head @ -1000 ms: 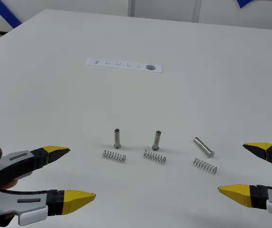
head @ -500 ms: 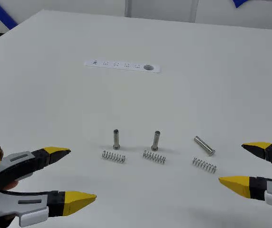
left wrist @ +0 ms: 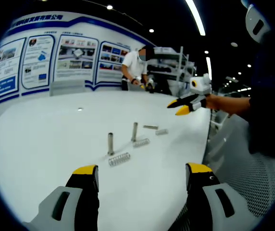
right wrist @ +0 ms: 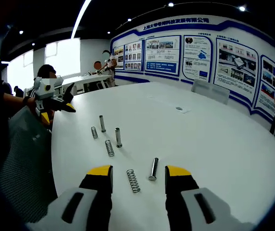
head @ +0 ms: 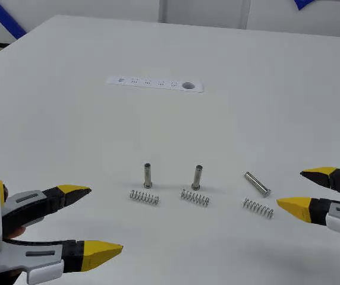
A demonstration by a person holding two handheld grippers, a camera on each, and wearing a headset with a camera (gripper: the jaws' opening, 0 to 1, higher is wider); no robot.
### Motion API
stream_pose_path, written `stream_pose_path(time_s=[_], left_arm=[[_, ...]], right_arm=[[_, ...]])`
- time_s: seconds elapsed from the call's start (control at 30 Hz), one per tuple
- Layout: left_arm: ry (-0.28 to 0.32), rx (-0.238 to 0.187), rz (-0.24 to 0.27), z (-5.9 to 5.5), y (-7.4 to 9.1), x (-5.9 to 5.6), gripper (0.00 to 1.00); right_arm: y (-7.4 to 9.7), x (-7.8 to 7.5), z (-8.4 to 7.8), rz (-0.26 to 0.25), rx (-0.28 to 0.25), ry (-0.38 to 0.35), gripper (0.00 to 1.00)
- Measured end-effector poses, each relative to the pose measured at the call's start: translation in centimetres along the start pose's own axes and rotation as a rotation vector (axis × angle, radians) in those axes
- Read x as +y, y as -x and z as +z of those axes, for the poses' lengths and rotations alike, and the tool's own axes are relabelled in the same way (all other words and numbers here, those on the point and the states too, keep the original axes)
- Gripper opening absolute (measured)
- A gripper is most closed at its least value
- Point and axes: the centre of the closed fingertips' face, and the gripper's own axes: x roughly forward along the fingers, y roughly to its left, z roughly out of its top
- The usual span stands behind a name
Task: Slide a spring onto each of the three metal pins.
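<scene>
Two metal pins [head: 147,176] [head: 197,177] stand upright on the white table [head: 69,119]; a third pin [head: 256,184] lies on its side at the right. A loose spring lies in front of each: left spring [head: 144,197], middle spring [head: 195,198], right spring [head: 258,207]. My left gripper [head: 101,219] hangs open at the lower left, well short of the left spring. My right gripper [head: 290,189] is open just right of the lying pin. In the right gripper view the lying pin [right wrist: 153,169] and right spring [right wrist: 132,180] sit just ahead of the gap between the jaws, untouched.
A flat white power strip [head: 155,84] lies farther back on the table. In the left gripper view the table's near edge [left wrist: 202,144] runs close along the right of the parts. People stand at another bench [left wrist: 137,67] in the background.
The right gripper's jaws have narrowed and edged in toward the lying pin and its spring. The left gripper has barely moved. Pins and springs lie as before.
</scene>
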Motion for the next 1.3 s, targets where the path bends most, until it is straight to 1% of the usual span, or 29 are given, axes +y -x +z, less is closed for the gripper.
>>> stream_pose_path(time_s=[0.23, 0.33, 0.37, 0.43, 0.5, 0.6, 0.63, 0.67, 0.7, 0.73, 0.8, 0.87, 1.0, 1.17, 1.3], left_arm=[[0.004, 0.0, 0.006, 0.0, 0.1, -0.2, 0.75], [0.007, -0.005, 0.014, 0.1, 0.3, 0.0, 0.75], [0.007, -0.006, 0.014, 0.1, 0.3, 0.0, 0.75], [0.007, -0.006, 0.015, 0.1, 0.3, 0.0, 0.75], [0.008, -0.004, 0.013, 0.1, 0.2, -0.1, 0.75], [0.011, -0.001, 0.011, 0.0, 0.2, -0.2, 0.75], [0.011, 0.0, 0.011, 0.0, 0.2, -0.2, 0.75], [0.011, 0.0, 0.011, 0.0, 0.2, -0.1, 0.75], [0.01, 0.0, 0.011, 0.0, 0.2, -0.1, 0.75], [0.01, 0.001, 0.01, 0.0, 0.2, -0.1, 0.74], [0.011, 0.002, 0.009, -0.1, 0.1, -0.2, 0.74], [0.013, 0.001, 0.008, -0.1, 0.1, -0.2, 0.74], [0.014, -0.002, 0.006, 0.0, 0.1, -0.2, 0.74], [0.008, 0.001, 0.0, 0.0, 0.1, -0.4, 0.73], [0.006, 0.003, -0.003, 0.0, 0.1, -0.5, 0.73]], right_arm=[[-1.9, -1.1, 0.5, -0.017, 0.048, 0.005, 0.35], [-2.9, -1.8, 0.5, -0.03, 0.085, 0.008, 0.31], [-3.1, -2.0, 0.5, -0.03, 0.09, 0.009, 0.3], [-3.7, -2.6, 0.2, -0.045, 0.131, 0.004, 0.28], [-4.4, -2.7, 0.1, -0.044, 0.151, 0.027, 0.26], [-5.5, -3.1, -0.2, -0.043, 0.198, 0.029, 0.23], [-5.7, -3.3, -0.3, -0.05, 0.208, 0.027, 0.22], [-6.1, -3.6, -0.6, -0.057, 0.237, 0.018, 0.21], [-6.4, -3.6, -0.6, -0.052, 0.245, 0.019, 0.2], [-6.8, -3.9, -0.9, -0.059, 0.271, 0.007, 0.19], [-7.3, -4.0, -1.3, -0.056, 0.296, 0.006, 0.17], [-7.9, -4.0, -1.9, -0.054, 0.336, -0.001, 0.17], [-9.0, -3.9, -2.9, -0.051, 0.39, -0.007, 0.15], [-10.0, -3.9, -3.5, -0.053, 0.429, -0.036, 0.14], [-10.4, -3.9, -4.0, -0.06, 0.456, -0.053, 0.13]])
